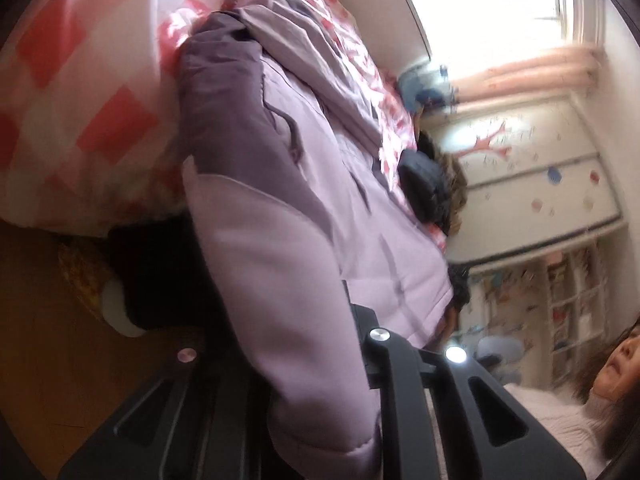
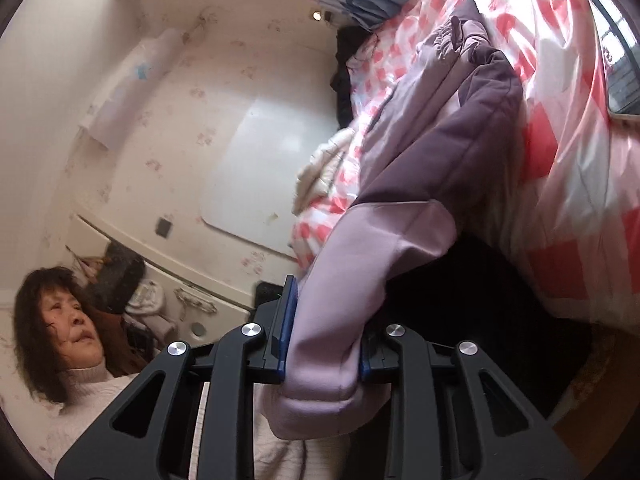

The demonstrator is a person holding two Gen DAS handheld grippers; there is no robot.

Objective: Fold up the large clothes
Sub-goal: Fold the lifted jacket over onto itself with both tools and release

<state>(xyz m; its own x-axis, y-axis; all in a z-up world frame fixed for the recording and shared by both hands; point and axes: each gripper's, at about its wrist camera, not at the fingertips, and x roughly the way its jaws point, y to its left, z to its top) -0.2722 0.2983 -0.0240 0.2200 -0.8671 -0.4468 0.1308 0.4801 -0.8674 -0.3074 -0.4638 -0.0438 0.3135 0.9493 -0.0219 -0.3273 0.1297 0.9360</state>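
The jacket (image 1: pixel 304 184), padded and in 2 shades of purple, lies stretched across the bed (image 1: pixel 80 92), which wears a red-and-white checked cover; its lower end hangs off the bed's edge toward both cameras. In the right wrist view the jacket (image 2: pixel 436 152) trails down from the bed (image 2: pixel 568 160) into the right gripper (image 2: pixel 324 344), whose blue-padded jaws are clamped on a bunched pale lilac fold. In the left wrist view the left gripper (image 1: pixel 320 360) is closed narrow on another pale part of the jacket, which fills the gap between its black fingers. A dark garment (image 1: pixel 424 188) lies on the bed just beyond the jacket. A person (image 2: pixel 72 344) in a pale sweater is beside the grippers, and a bright window (image 1: pixel 492 8) lights the room.
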